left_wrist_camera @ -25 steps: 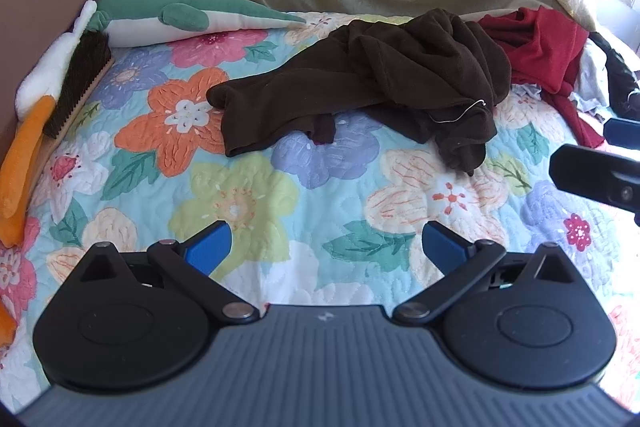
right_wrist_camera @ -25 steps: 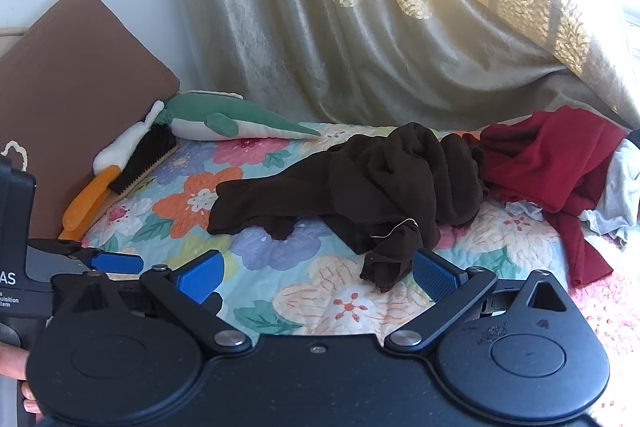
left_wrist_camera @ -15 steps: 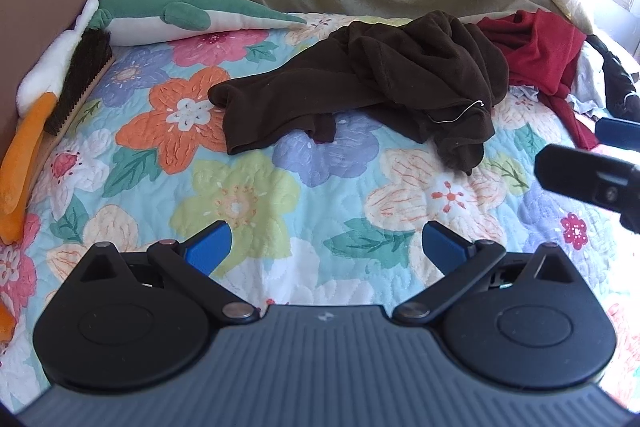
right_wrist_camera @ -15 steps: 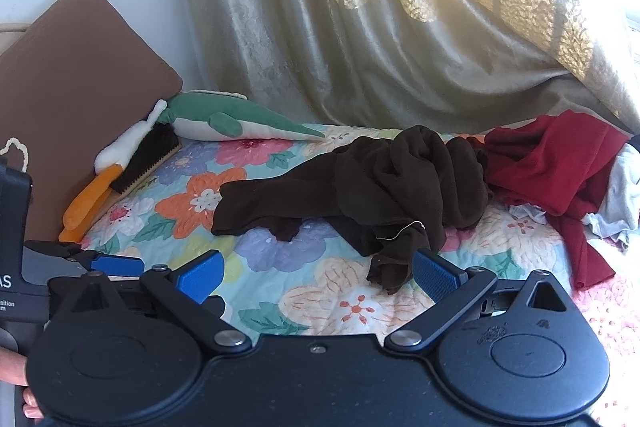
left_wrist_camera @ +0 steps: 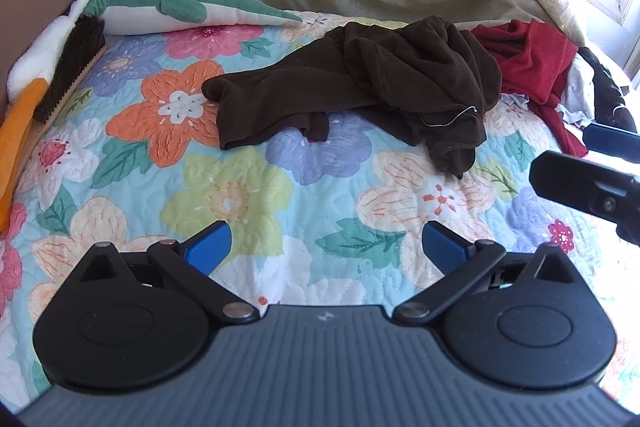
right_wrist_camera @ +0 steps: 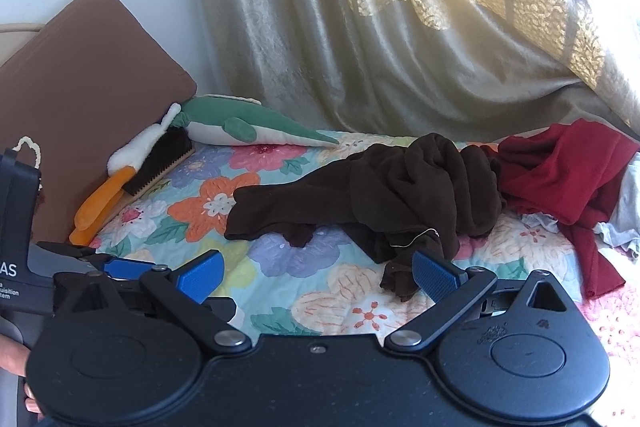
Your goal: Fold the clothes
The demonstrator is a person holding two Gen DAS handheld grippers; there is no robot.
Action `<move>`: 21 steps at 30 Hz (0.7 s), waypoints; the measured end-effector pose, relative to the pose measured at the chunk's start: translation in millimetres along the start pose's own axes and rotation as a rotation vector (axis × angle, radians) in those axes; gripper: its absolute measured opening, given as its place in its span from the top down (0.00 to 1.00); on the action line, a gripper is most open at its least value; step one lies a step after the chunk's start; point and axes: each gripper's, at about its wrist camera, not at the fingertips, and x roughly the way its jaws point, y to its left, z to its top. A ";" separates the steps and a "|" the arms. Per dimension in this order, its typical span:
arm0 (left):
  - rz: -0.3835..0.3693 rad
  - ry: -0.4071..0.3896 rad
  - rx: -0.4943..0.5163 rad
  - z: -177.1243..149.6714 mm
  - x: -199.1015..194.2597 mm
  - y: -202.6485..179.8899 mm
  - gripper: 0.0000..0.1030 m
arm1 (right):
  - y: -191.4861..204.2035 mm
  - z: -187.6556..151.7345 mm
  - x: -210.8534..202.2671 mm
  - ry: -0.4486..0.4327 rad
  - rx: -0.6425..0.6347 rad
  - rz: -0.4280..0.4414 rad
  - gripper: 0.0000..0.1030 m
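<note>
1. The left claw hangs wide open and empty over the bed.
2. The brown garment lies crumpled ahead of both claws.
3. The right claw gapes wide, holding nothing; a red garment lies ahead to its right.

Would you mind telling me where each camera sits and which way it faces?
Left wrist: on the left gripper, looking across the floral quilt at the brown garment; the right gripper enters at right.
Right wrist: on the right gripper, lower, facing the curtain; the left gripper shows at left.
Shared: brown garment, red garment, plush toy.
</note>
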 end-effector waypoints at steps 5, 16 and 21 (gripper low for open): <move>-0.006 0.007 -0.004 -1.7 2.0 -0.2 0.00 | 0.7 -1.8 0.8 0.007 -0.005 0.005 0.01; 0.008 0.019 -0.013 -0.9 11.1 5.1 0.00 | 1.4 -1.6 5.9 -0.011 -0.033 0.008 0.01; 0.020 0.016 -0.021 0.3 15.9 10.0 0.00 | -1.9 0.7 8.8 -0.020 -0.034 0.000 0.01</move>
